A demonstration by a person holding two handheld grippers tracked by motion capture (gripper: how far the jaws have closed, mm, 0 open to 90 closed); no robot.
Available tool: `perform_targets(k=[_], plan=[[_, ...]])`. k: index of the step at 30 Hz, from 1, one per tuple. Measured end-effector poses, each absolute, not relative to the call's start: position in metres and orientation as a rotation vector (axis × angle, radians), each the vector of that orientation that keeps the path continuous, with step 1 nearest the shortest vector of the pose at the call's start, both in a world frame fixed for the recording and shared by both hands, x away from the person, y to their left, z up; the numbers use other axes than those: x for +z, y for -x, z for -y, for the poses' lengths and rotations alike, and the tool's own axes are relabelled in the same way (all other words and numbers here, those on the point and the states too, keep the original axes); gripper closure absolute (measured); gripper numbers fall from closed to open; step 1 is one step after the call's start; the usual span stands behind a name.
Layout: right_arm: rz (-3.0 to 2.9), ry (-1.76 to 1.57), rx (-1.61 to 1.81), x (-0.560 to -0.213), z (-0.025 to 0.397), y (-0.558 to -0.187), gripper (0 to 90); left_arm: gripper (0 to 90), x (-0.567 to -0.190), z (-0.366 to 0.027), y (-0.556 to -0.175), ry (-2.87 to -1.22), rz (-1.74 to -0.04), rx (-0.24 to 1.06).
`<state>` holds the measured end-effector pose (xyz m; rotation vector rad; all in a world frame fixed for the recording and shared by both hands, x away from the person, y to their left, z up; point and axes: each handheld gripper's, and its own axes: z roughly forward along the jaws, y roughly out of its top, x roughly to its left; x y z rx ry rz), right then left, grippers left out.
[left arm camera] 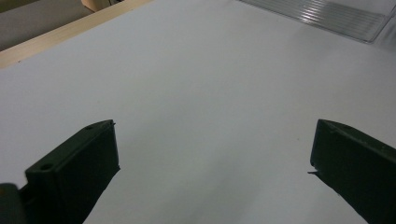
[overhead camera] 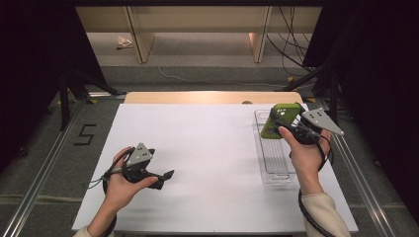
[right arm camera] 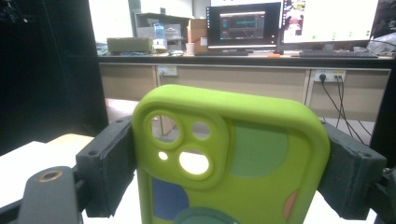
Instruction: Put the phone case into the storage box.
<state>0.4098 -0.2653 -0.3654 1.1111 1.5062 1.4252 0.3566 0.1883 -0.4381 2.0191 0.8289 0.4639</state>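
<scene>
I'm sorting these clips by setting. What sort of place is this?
Probably a lab or office workroom set up for recording: computer monitors on a long desk, cables across the floor, and a white-covered table where the right gripper holds a green phone case.

My right gripper (overhead camera: 277,123) grips a green phone case (overhead camera: 279,120) above the clear tray (overhead camera: 274,170)'s far end. My left gripper (overhead camera: 165,178) rests on the white table (overhead camera: 207,148), jaws apart.

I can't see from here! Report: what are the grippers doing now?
Right gripper shut on green phone case, above clear tray. Left gripper open, holding nothing. Nothing in the way.
</scene>
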Motion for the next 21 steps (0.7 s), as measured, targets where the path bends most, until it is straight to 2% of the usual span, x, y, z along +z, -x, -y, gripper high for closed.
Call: perform_targets(k=[21], plan=[[-1.519, -1.126, 1.394, -0.3692, 0.2652, -0.4161, 17.4, 0.8, -0.437, -0.1896, -0.3567, -2.011, -0.834, 0.464]])
